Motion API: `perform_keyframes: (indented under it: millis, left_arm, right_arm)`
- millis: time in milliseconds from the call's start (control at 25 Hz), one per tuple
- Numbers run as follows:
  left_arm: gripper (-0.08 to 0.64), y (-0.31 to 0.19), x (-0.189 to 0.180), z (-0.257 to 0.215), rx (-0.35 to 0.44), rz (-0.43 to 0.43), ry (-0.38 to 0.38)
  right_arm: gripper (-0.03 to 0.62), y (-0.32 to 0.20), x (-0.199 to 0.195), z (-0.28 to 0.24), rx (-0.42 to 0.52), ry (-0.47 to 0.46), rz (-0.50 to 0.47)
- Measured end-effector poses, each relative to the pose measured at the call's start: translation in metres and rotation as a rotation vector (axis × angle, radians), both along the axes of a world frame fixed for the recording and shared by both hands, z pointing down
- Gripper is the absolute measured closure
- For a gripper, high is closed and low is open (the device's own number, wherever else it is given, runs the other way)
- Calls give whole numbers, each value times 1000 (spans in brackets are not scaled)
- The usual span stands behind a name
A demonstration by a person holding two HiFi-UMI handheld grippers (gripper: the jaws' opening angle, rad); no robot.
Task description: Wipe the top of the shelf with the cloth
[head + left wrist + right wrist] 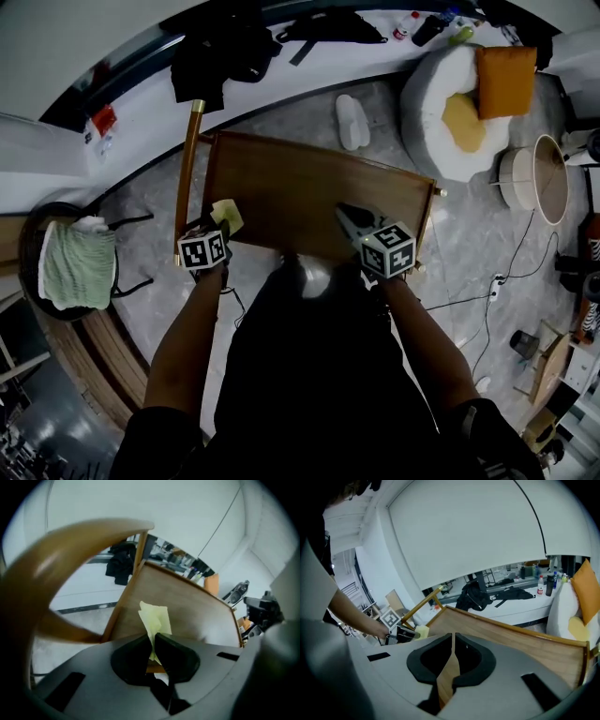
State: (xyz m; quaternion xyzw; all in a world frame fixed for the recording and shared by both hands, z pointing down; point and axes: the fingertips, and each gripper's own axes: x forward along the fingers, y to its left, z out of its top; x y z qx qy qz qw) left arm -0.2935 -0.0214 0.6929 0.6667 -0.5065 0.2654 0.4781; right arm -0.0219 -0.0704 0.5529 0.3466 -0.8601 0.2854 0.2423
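One cloth [226, 216] in play, a small pale yellow one, and it sits at the nine o'clock end of the shelf top [300, 197] in the head view. The left gripper [217, 228] has it! In the left gripper view the jaws of the left gripper [153, 641] are pinched tight on the cloth [154, 618], its folded end sticking up past the tips toward twelve o'clock, over the brown board [197, 616]. Whether the cloth presses on the wood, I can't tell.

Over to the right gripper [349, 217], hovering at the board's five o'clock, near the edge closest to the person. In its own view the right gripper [453, 641] has its jaws drawn together with nothing between them, only the wood grain of the shelf top [511, 639] showing through the slit. The cloth [421, 631] shows there at nine o'clock.

A wooden rail [187, 169] runs along the shelf's nine o'clock side. Out at two o'clock, a white pouf [441, 131] with an orange cushion [504, 80]. At eleven o'clock, black clothing [220, 52] on a white ledge. At eight o'clock, a green towel [75, 267] lies on a chair.
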Motion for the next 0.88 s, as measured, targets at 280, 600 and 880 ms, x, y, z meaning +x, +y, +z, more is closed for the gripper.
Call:
perform_keyframes:
  millis: [280,600,880]
  left_arm:
    - [532,-53,80,-148,449,123,287]
    - [532,-52,165,-321,840,331,437]
    - [532,24,229,-391,960,545,452]
  right_arm:
    - [563,-12,15,-102,288,-102,-73]
    - [563,21,50,-261,681,-433,-87]
    - [563,101,127,-305,722,-655,-117]
